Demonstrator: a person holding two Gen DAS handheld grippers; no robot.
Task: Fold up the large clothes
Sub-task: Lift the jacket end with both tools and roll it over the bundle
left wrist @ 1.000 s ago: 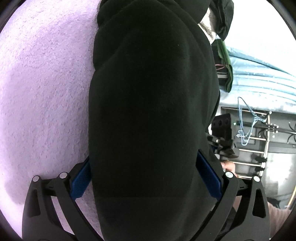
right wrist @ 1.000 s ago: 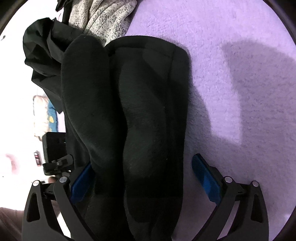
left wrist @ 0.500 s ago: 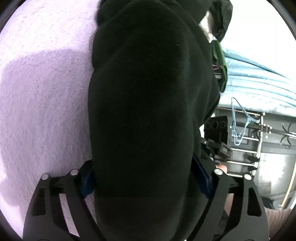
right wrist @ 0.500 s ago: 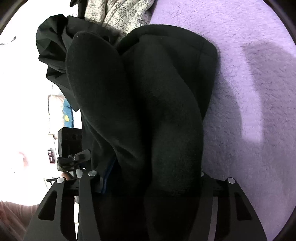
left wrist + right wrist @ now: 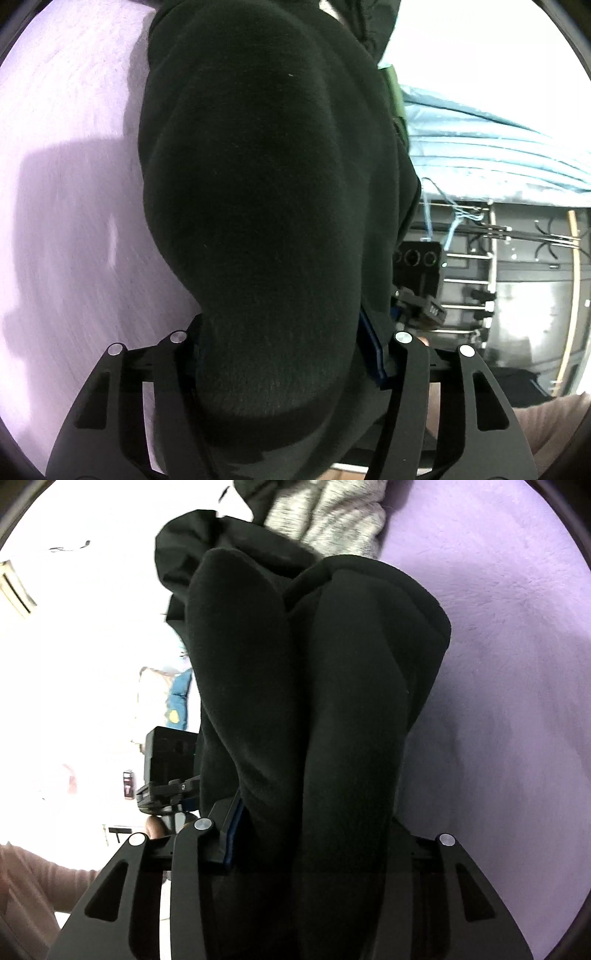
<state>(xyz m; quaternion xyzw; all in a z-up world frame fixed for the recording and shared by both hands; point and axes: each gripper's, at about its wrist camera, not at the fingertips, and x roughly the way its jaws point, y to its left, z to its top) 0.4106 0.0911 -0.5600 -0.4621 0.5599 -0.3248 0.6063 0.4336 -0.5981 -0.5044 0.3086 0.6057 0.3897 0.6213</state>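
Left wrist view: my two grippers pinch one thick black fleece garment (image 5: 258, 192).

My left gripper (image 5: 280, 354) and right gripper (image 5: 317, 834) are closing, both squeezing its bunched folds, above the fluffy lilac blanket (image 5: 66, 229); a grey knitted cloth (image 5: 332, 520) lies behind.

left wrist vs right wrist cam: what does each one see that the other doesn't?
Left wrist only: light blue cloth and a metal rack at the right.

Right wrist only: a grey knit garment beyond the black one.

Both: the black fleece garment bunched between closing jaws of the left gripper and right gripper, on the purple blanket.
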